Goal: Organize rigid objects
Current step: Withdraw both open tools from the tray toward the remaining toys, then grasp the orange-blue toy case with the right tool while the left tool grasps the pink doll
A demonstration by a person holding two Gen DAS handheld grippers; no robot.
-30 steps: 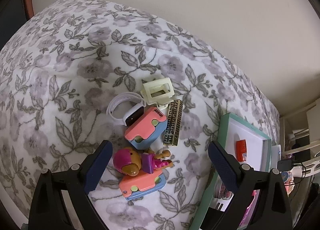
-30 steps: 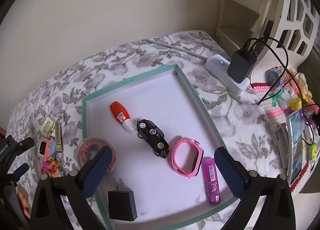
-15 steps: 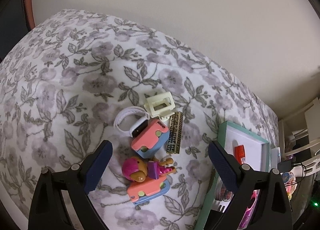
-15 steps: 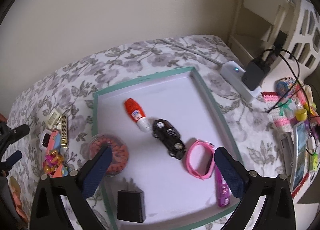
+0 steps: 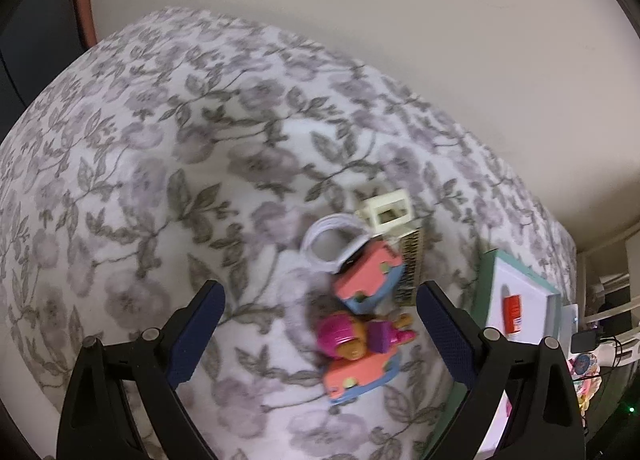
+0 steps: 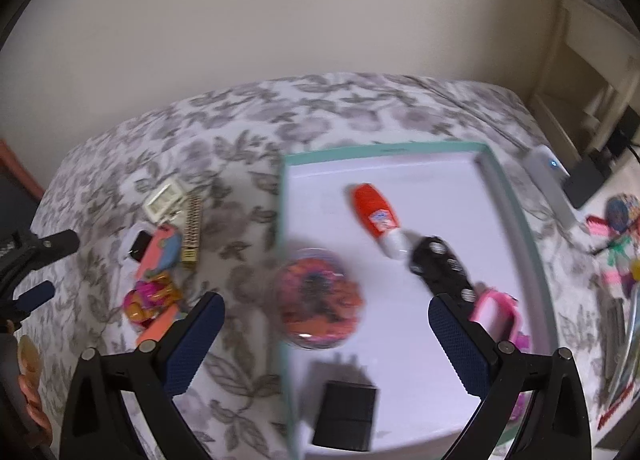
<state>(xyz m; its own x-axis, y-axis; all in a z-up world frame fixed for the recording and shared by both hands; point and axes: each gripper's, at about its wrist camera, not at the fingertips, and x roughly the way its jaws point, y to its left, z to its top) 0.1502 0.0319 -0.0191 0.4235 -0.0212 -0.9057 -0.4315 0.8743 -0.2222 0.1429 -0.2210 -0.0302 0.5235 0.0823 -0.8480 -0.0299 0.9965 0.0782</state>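
Note:
A pile lies on the floral bedspread: a cream plastic frame [image 5: 387, 212], a white smartwatch [image 5: 330, 246], two pink-and-blue toy pieces [image 5: 368, 280] [image 5: 356, 374], a gold patterned bar [image 5: 410, 268] and a pink-helmeted toy figure [image 5: 348, 336]. My left gripper [image 5: 318, 334] is open and empty above the pile. My right gripper [image 6: 326, 340] is open and empty over the left edge of the teal-rimmed tray [image 6: 516, 212]. The tray holds an orange bottle [image 6: 376, 216], a black toy car [image 6: 440, 264], a pink watch [image 6: 498, 312], a black charger [image 6: 346, 416] and a round orange container [image 6: 320, 298].
A white power strip [image 6: 548, 172] with a black plug stands right of the tray, with cables and colourful clutter [image 6: 620, 244] at the far right. The wall runs behind the bed. My left gripper also shows at the left edge of the right wrist view [image 6: 36, 260].
Both grippers have drawn back and swung left. The pile has shifted right in the left view; the tray has shifted right in the right view. Nothing was taken or released.

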